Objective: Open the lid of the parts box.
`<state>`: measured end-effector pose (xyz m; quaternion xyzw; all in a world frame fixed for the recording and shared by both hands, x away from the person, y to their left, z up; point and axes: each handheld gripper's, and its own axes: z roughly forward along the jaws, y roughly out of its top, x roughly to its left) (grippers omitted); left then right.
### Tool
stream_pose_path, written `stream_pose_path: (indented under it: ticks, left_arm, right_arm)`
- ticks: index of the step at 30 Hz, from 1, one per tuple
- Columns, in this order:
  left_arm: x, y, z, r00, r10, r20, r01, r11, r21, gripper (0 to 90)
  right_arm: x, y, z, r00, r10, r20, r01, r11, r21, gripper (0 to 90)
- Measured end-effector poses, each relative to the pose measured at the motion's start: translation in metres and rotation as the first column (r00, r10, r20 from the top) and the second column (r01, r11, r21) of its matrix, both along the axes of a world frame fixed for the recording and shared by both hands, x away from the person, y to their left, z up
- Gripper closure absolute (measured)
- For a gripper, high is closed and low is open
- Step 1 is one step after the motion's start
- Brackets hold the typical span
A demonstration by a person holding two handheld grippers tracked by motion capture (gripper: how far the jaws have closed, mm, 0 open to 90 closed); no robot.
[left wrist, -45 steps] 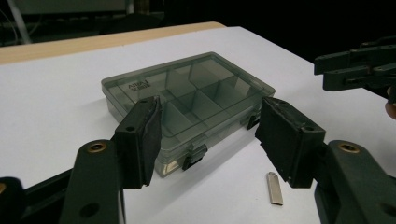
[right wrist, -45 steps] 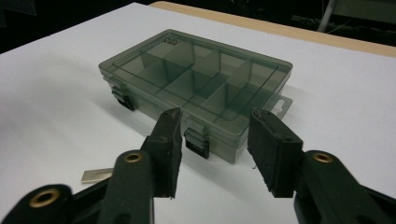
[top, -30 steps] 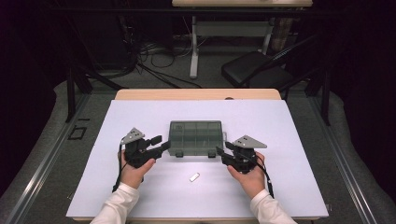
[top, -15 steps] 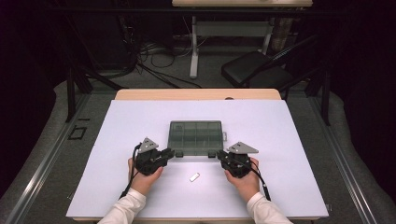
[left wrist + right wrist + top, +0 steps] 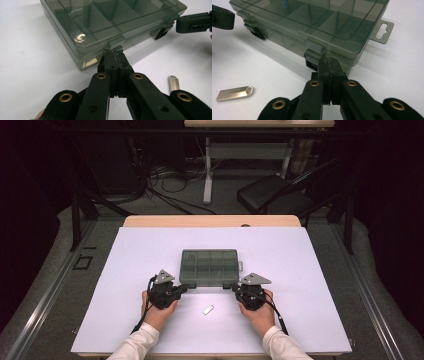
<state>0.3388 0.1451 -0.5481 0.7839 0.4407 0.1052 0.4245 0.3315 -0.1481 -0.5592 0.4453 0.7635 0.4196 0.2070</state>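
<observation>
A smoky see-through compartment box [image 5: 209,266] lies closed at the middle of the white table. My left gripper [image 5: 187,288] sits at the box's front left, my right gripper [image 5: 232,287] at its front right. Both sets of jaws have just been closing and now stand shut with nothing between them. In the left gripper view the left gripper [image 5: 113,53] has its tips against the box [image 5: 112,22] front wall at a clasp. In the right gripper view the right gripper [image 5: 328,61] has its tips beside the dark latch [image 5: 312,57].
A small silver USB stick [image 5: 208,309] lies on the table between my hands, just in front of the box. A hang tab [image 5: 383,31] sticks out of the box's right end. The white tabletop [image 5: 320,270] spreads wide on both sides.
Both hands have come down and inward from the box's front corners to its two front latches. Both sets of jaws went from open to shut.
</observation>
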Motion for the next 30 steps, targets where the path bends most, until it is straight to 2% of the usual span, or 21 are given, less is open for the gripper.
stream_pose_path:
  ticks: [4,12,30]
  left_arm:
    - [0.0018,-0.0003,-0.0019,0.9999,0.003,-0.014,-0.003,1.0,0.005,90.0]
    - [0.0046,0.0002,-0.0038,0.9996,0.02,-0.021,-0.019,0.9997,0.012,89.9]
    - [0.0071,-0.001,-0.005,0.9994,0.033,-0.012,-0.033,0.9994,0.006,89.9]
  right_arm:
    - [0.0024,-0.0015,-0.0009,1.0,-0.008,-0.003,0.008,1.0,0.011,89.9]
    - [0.0025,-0.0013,-0.0008,1.0,-0.004,0.005,0.004,1.0,0.001,90.0]
    - [0.0034,0.0011,-0.0023,0.9998,0.008,0.016,-0.008,1.0,0.015,89.0]
